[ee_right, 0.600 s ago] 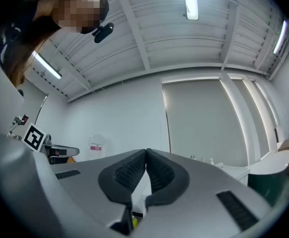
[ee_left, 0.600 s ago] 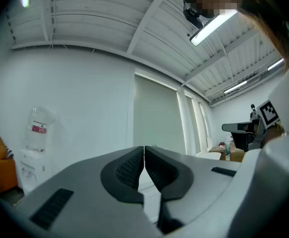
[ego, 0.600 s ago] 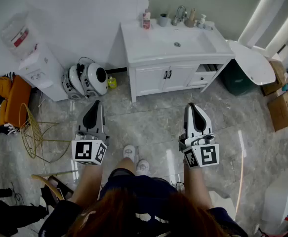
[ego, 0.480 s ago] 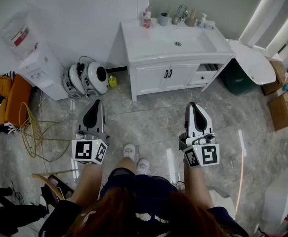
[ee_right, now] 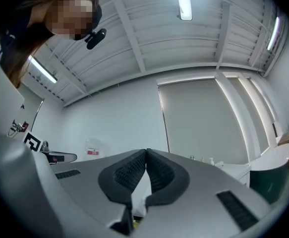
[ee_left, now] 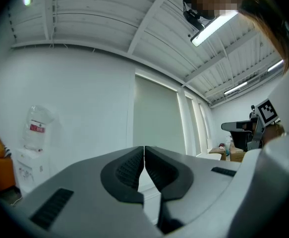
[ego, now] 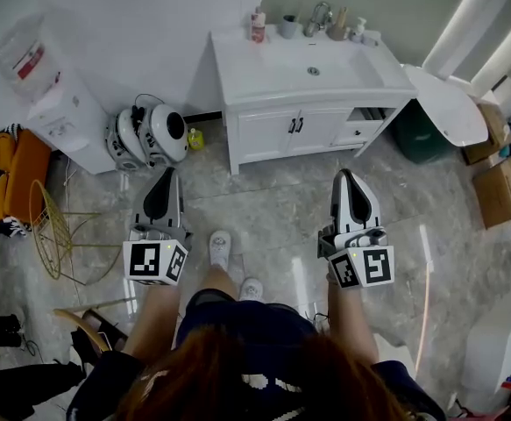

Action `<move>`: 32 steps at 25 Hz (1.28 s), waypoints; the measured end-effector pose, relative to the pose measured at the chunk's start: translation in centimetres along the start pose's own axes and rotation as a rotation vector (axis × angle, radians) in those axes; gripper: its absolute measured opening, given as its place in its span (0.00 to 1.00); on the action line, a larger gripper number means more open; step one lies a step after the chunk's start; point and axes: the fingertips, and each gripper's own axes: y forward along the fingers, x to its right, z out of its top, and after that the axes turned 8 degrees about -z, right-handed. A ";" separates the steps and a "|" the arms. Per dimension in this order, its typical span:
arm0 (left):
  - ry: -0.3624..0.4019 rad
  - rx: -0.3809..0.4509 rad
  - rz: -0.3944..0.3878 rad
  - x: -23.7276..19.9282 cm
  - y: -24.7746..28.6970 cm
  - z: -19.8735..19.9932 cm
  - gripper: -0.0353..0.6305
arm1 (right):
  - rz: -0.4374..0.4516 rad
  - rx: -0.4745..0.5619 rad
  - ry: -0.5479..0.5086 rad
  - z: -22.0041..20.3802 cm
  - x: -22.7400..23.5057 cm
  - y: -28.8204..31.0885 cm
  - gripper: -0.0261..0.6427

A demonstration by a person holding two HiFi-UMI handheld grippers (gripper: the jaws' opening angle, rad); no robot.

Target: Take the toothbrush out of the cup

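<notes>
A white sink vanity (ego: pixel 273 73) stands ahead against the wall. On the back of its top are a grey cup (ego: pixel 288 28), a red-and-white bottle (ego: pixel 258 26), the faucet (ego: pixel 319 16) and a few small bottles. The toothbrush is too small to make out. My left gripper (ego: pixel 166 174) is held over the floor well short of the vanity, shut and empty, its pads (ee_left: pixel 132 166) meeting. My right gripper (ego: pixel 345 174) is level with it on the right, also shut with nothing in it. In the gripper views the left gripper (ee_left: pixel 144 148) and right gripper (ee_right: pixel 146 151) point at the wall.
A water dispenser (ego: pixel 52 103) and two round white devices (ego: pixel 150 137) sit left of the vanity. A yellow wire chair (ego: pixel 55 235) is at the far left. A white panel (ego: pixel 448 108), a green bin (ego: pixel 417 139) and cardboard boxes (ego: pixel 505 191) stand at the right.
The person has stepped forward, one shoe now ahead of the other. The vanity sits slightly nearer. Both grippers stay shut and keep their places in front of the body.
</notes>
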 end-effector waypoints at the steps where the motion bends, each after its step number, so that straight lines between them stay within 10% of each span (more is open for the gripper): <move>1: 0.000 0.001 -0.003 -0.3 0.5 -0.1 0.09 | -0.003 -0.002 0.001 -0.3 0.1 0.5 0.06; 32: -0.027 0.022 -0.212 -21.6 31.1 -3.8 0.09 | -0.230 -0.003 -0.043 -7.1 1.6 30.1 0.06</move>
